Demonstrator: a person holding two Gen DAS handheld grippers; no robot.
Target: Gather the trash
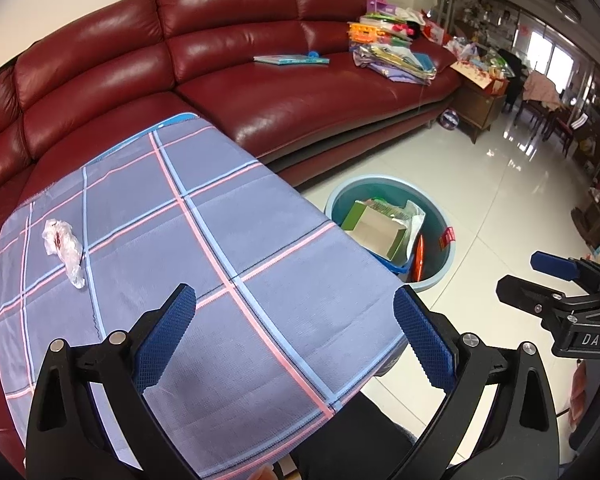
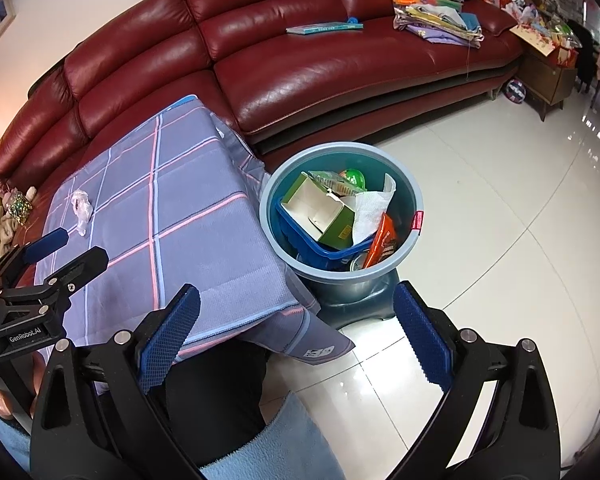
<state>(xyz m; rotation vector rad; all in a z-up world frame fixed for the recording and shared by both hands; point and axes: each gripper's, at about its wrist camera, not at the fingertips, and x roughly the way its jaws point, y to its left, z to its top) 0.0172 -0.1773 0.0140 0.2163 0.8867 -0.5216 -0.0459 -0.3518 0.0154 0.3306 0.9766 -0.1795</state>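
While both tools gape empty, left tool [image 1: 294, 334] over tablecloth [image 1: 204, 248], crumpled wrapper [image 1: 62, 246] near, right tool [image 2: 296, 334] (alone) sees whole bin [image 2: 342, 216].

left wrist: looking down over the tabletop [image 1: 220, 240] toward the sofa [image 1: 260, 92], sitting close | right wrist: hanging above the tabletop's corner beside the bin [image 2: 340, 216], facing the sofa | both sharing tabletop, bin, sofa

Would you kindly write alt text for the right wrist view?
The open right tool hovers over a plaid tablecloth's edge, facing a full teal bin on the tiled floor. A crumpled wrapper lies on the cloth, the left tool near it.
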